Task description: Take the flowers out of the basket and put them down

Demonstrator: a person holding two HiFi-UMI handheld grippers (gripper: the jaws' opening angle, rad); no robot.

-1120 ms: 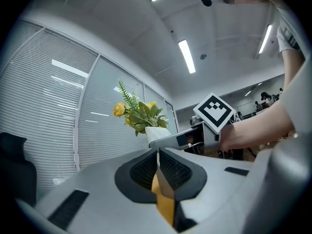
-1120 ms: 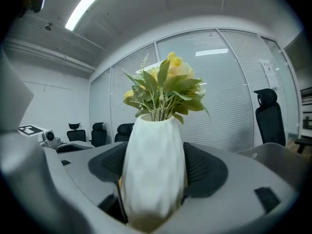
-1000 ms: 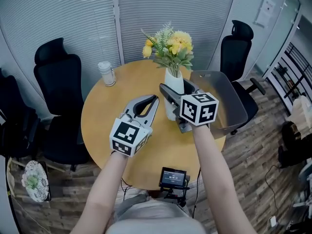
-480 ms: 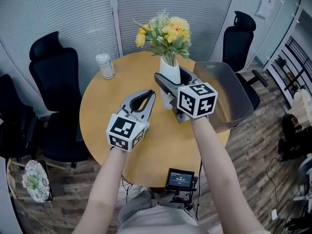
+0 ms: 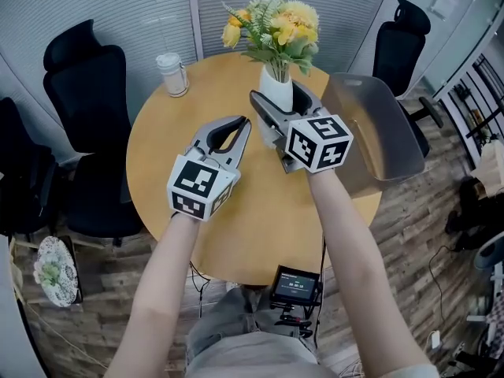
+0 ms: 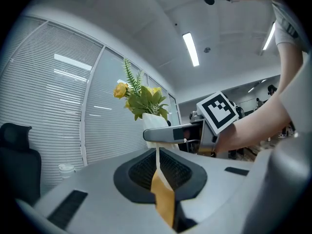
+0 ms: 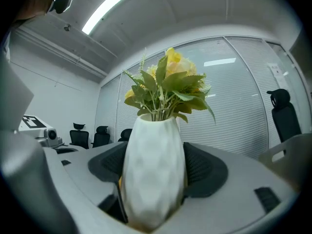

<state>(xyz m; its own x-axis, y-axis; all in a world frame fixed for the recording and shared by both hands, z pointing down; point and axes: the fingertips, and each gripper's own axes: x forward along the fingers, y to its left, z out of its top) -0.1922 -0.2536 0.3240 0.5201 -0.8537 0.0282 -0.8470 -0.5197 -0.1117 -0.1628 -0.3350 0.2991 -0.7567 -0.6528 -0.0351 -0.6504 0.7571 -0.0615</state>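
Both bare forearms (image 5: pixel 161 282) reach forward side by side. The left claw (image 5: pixel 239 123) is closed and empty; the right claw (image 5: pixel 277 101) clamps the white vase (image 7: pixel 153 169).

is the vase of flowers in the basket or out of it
Out. The right gripper grips the white vase upright over the round table, with the grey basket to its right.

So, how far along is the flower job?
The vase of flowers already looks out of the grey basket. In hand: the right hand-held gripper is clamped on the vase over the round table; I can't tell if it touches down. Left: set it down, let go. The left hand-held gripper is shut, empty.
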